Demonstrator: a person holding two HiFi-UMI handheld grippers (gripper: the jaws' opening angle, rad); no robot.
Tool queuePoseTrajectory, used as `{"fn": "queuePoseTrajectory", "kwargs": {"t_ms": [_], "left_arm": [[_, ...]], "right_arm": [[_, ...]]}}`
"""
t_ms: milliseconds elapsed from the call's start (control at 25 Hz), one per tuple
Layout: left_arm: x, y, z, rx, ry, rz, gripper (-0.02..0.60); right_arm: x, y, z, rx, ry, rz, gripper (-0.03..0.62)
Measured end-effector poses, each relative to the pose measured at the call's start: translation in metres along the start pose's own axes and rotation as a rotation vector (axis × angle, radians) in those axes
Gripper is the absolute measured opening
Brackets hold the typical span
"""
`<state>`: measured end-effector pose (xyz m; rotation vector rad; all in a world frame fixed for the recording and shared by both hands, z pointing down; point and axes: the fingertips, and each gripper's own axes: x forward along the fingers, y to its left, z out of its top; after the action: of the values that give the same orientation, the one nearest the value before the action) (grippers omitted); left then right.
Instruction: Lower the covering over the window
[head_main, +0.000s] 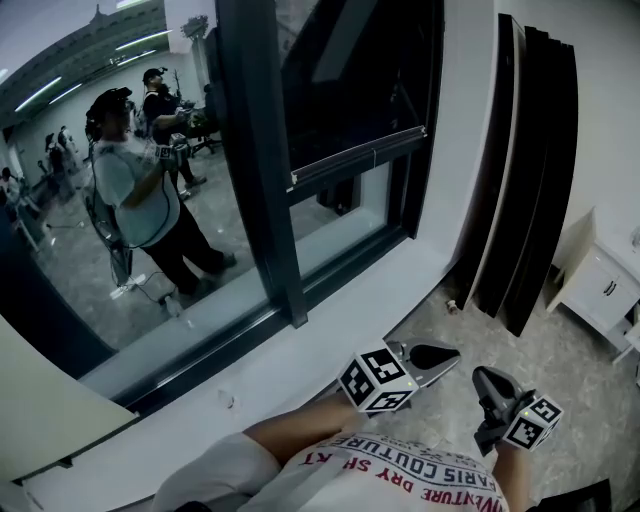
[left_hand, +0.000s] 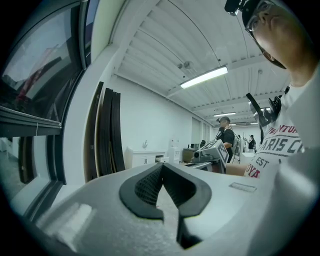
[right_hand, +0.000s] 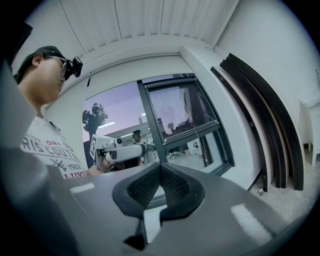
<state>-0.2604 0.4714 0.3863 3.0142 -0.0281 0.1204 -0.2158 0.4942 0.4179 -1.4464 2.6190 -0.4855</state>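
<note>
Left gripper (head_main: 452, 353), right gripper (head_main: 484, 377), fingers (left_hand: 142, 187) together, blind (head_main: 352, 95) well apart

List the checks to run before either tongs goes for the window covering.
1. Left tongs shut, empty: ok.
2. Right tongs shut, empty: ok.
3. Covering fully down: not ok; its lower edge hangs well above the sill.
4. Pull cord or handle found: cannot tell.
5. Tongs at the window: not ok; both sit back by the person's shirt.
</note>
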Motion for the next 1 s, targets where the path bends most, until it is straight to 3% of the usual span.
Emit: {"fn": "queuePoseTrajectory", "kwargs": {"t_ms": [440,720,1000], "left_arm": [[0.013,0.021,-0.01,-0.032,0.018,0.013,0.002],[0.053,0.05,-0.012,-0.047,0.052,0.033,0.002],[0.123,0.095,-0.002,-0.061,0.065,0.058,0.002]], "right_arm": [[0.012,-0.022,0.001,0.005,0.019,0.026,0.006],[0.018,-0.072,0.014,0.041,0.008,0.048,0.006],[0.022,-0.149,0.042,0.05,0.018,0.07,0.006]]}}
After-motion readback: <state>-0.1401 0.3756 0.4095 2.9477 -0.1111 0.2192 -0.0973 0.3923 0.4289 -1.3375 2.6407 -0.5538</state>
